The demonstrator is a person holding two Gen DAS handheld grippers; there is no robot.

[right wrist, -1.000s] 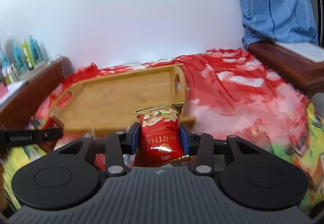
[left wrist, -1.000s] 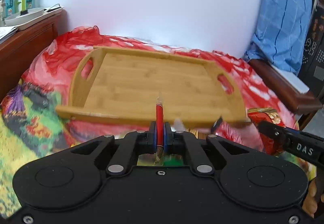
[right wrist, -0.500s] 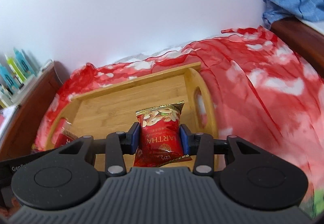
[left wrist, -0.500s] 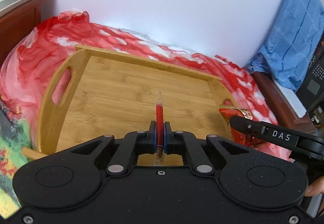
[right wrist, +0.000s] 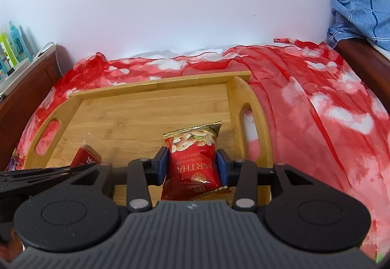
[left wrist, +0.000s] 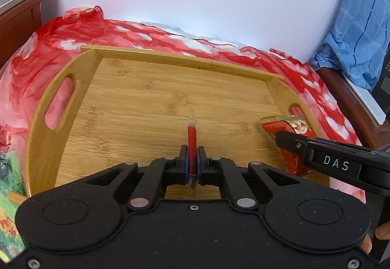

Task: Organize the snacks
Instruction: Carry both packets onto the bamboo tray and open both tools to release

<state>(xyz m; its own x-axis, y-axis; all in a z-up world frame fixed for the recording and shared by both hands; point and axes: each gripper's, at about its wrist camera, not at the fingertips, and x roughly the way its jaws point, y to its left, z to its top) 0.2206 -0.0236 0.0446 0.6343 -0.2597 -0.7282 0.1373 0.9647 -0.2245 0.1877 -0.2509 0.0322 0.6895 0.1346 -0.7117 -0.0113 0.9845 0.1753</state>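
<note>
A bamboo tray (left wrist: 136,108) with cut-out handles lies on a red cloth; it also shows in the right wrist view (right wrist: 136,113). My left gripper (left wrist: 192,159) is shut on a thin red snack packet (left wrist: 191,137), seen edge-on, held over the tray's near middle. My right gripper (right wrist: 192,162) is shut on a red nut packet (right wrist: 195,157) with gold trim, over the tray's right part. That packet (left wrist: 287,126) and the right gripper's finger (left wrist: 290,141) show at the right in the left wrist view. The left packet (right wrist: 86,158) shows at the lower left in the right wrist view.
The red and white cloth (right wrist: 316,103) covers the surface around the tray. A dark wooden cabinet (left wrist: 19,15) with bottles (right wrist: 12,45) stands at the left. A blue checked cloth (left wrist: 360,25) hangs at the right over a wooden edge (left wrist: 346,98). A white wall is behind.
Both grippers have moved forward over the tray with their packets. The tray now fills more of both views.
</note>
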